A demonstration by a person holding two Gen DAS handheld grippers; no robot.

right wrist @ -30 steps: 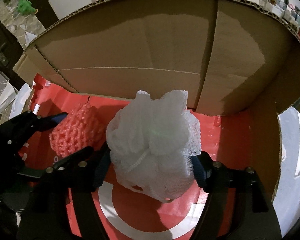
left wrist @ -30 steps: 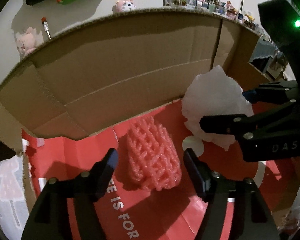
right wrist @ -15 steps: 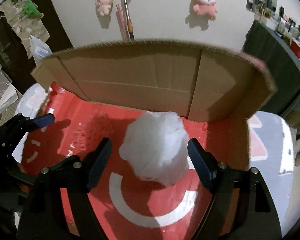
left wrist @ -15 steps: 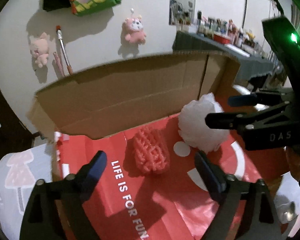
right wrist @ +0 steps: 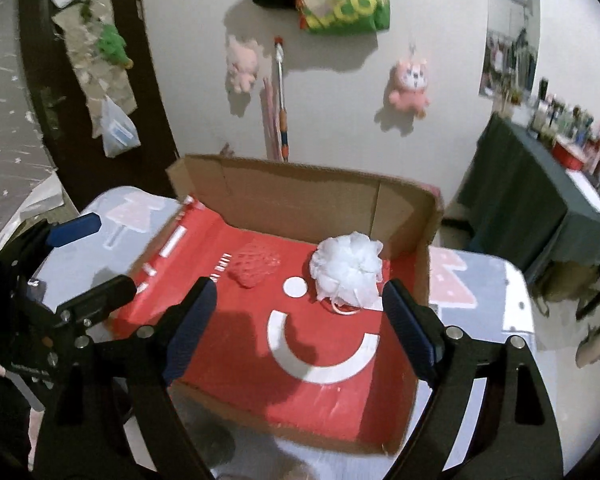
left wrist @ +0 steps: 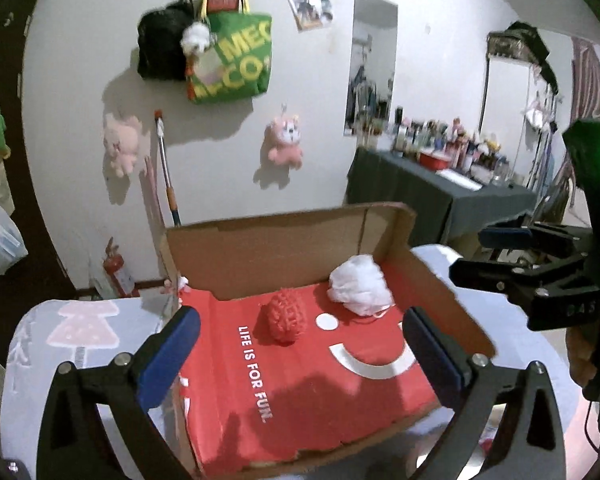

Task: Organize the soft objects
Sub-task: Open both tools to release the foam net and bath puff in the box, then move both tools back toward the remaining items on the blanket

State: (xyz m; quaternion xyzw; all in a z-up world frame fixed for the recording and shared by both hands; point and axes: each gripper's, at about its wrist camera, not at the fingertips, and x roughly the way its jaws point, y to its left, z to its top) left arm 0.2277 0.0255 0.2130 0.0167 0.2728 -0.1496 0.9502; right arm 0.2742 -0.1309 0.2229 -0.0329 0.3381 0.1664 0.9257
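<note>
Both grippers have backed up and away from the red-lined cardboard box (right wrist: 404, 216). Left gripper (left wrist: 300, 344) and right gripper (right wrist: 300, 320) are opening, empty. Pink mesh sponge (left wrist: 286, 316) at 9 o'clock of white bath pouf (right wrist: 346, 272).

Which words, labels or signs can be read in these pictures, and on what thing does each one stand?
"LIFE IS FOR FUN." in white, on the red floor of the cardboard box.
"MEC" over "CO", both cut off, in yellow on the green bag on the wall.
A white smile sign, no letters, on the box floor.
Grey letters on the right gripper: too blurred to read.
Wall papers: too small to read.
</note>
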